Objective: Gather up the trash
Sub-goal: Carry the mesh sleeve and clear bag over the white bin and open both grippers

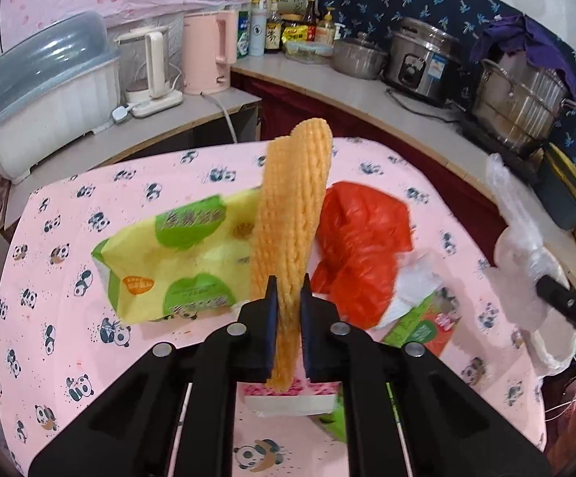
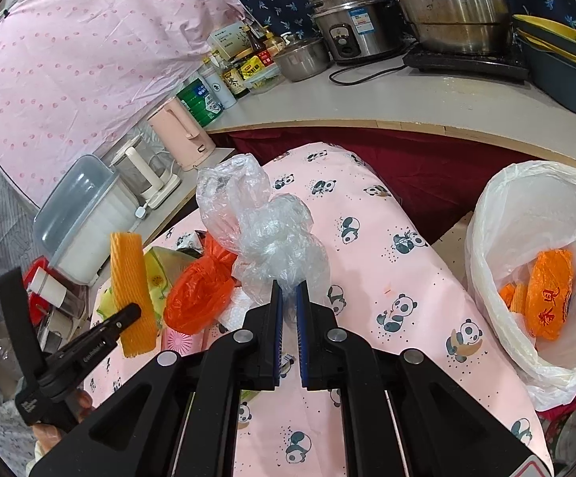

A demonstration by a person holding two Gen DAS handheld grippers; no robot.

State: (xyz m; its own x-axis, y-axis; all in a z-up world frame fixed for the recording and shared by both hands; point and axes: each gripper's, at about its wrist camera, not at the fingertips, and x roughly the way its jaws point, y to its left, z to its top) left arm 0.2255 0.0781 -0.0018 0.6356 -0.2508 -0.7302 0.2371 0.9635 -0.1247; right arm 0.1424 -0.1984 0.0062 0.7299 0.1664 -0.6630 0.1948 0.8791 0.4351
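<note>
My left gripper (image 1: 288, 290) is shut on an orange foam net sleeve (image 1: 292, 214) and holds it upright above the table; the sleeve also shows in the right wrist view (image 2: 131, 290). My right gripper (image 2: 288, 298) is shut on a crumpled clear plastic bag (image 2: 264, 226), lifted above the table; the bag shows in the left wrist view (image 1: 522, 230). A red plastic bag (image 1: 363, 246), a yellow-green wrapper (image 1: 176, 254) and a green packet (image 1: 423, 326) lie on the pink panda tablecloth (image 1: 69, 278). A white-lined bin (image 2: 534, 270) with orange trash stands to the right.
A counter (image 1: 367, 95) with pots, a rice cooker (image 1: 419, 63), bottles and a pink kettle (image 1: 208, 51) runs behind the table. A covered dish rack (image 1: 45, 91) stands at the left. A pink box (image 1: 288, 397) lies under my left gripper.
</note>
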